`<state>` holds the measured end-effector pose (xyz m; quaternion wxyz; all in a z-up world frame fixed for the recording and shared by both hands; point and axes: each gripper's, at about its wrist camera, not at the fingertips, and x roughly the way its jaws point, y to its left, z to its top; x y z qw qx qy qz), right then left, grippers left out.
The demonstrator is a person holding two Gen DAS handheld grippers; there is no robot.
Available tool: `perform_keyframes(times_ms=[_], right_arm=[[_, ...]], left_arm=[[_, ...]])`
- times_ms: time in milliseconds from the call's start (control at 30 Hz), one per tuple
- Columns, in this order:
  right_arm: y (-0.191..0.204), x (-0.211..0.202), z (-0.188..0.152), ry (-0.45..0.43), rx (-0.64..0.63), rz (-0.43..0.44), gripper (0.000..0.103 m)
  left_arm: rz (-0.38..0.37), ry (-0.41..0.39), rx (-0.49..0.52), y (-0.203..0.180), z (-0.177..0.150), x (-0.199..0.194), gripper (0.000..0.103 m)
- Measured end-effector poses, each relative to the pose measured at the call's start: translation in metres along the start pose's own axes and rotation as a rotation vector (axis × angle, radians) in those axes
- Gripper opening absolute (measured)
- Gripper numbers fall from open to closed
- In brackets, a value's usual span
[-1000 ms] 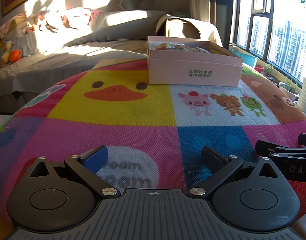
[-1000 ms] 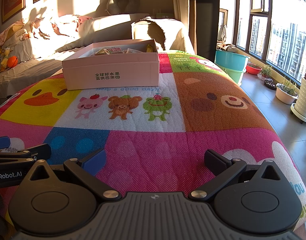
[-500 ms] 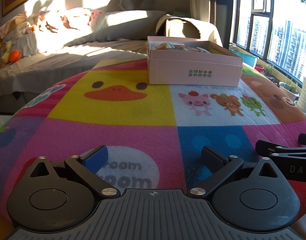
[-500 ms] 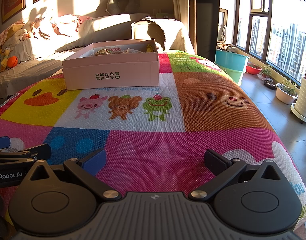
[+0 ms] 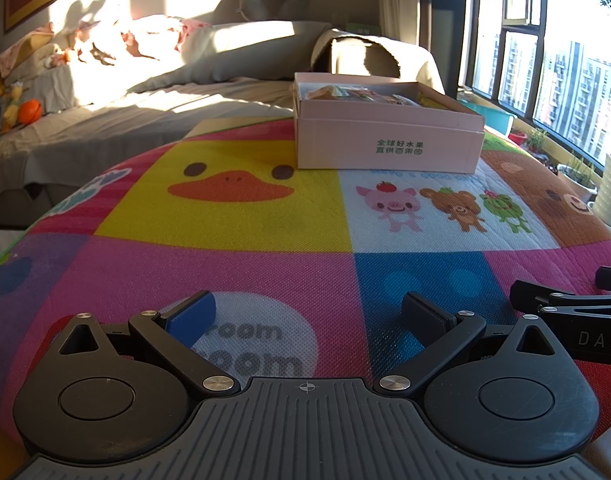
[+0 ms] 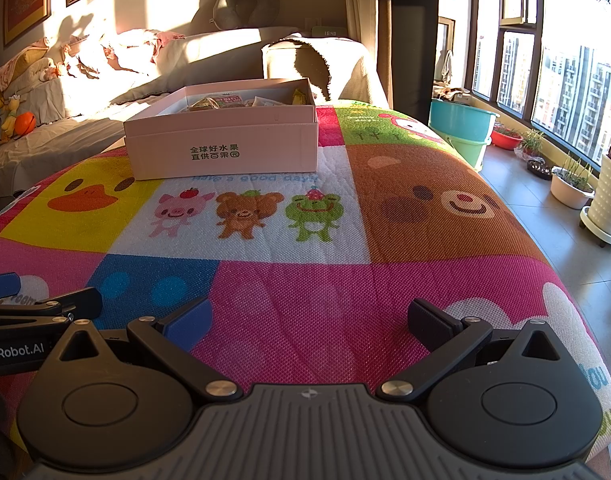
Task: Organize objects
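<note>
A pale pink cardboard box (image 5: 389, 144) with green lettering stands open at the far side of the cartoon-print mat (image 5: 225, 248); several snack packets lie inside it (image 6: 225, 102). My left gripper (image 5: 309, 314) rests low over the mat's near edge, open, with nothing between its fingers. Beside it, my right gripper (image 6: 309, 316) is also open and empty. Each gripper shows at the edge of the other's view: the right one (image 5: 565, 308) and the left one (image 6: 37, 312). The box (image 6: 225, 148) is well ahead of both.
A sofa (image 5: 185, 76) with cushions and toys lies behind the mat. Right of the mat are teal buckets (image 6: 461, 128), potted plants (image 6: 573, 184) and a tall window (image 6: 565, 60). The mat (image 6: 385, 240) drops off to a tiled floor (image 6: 565, 248) on the right.
</note>
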<state>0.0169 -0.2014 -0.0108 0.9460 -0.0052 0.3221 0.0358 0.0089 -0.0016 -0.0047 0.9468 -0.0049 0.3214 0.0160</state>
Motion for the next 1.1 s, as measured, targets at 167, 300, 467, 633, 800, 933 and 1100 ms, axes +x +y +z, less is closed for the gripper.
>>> perform_keyframes(times_ms=[167, 300, 467, 633, 800, 933, 1100], right_arm=[[-0.0002, -0.0001, 0.0001, 0.000, 0.000, 0.000, 0.103], [-0.0001, -0.0002, 0.0000, 0.000, 0.000, 0.000, 0.103], [0.0003, -0.0002, -0.0001, 0.000, 0.000, 0.000, 0.103], [0.0004, -0.0001, -0.0002, 0.000, 0.000, 0.000, 0.103], [0.0003, -0.0002, -0.0001, 0.000, 0.000, 0.000, 0.103], [0.0003, -0.0002, -0.0001, 0.000, 0.000, 0.000, 0.103], [0.0003, -0.0001, -0.0001, 0.000, 0.000, 0.000, 0.103]], left_arm=[[0.000, 0.000, 0.000, 0.0000, 0.0000, 0.0000, 0.103], [0.002, 0.000, 0.003, -0.0002, -0.0002, -0.0003, 0.103], [0.000, 0.000, 0.001, -0.0004, -0.0002, -0.0004, 0.103], [0.003, 0.000, 0.003, -0.0006, -0.0002, -0.0004, 0.103], [0.019, 0.001, -0.006, -0.0028, 0.0003, -0.0002, 0.103], [0.029, 0.001, -0.011, -0.0042, 0.0011, 0.0006, 0.103], [0.017, -0.001, -0.017, -0.0022, 0.0007, -0.0002, 0.103]])
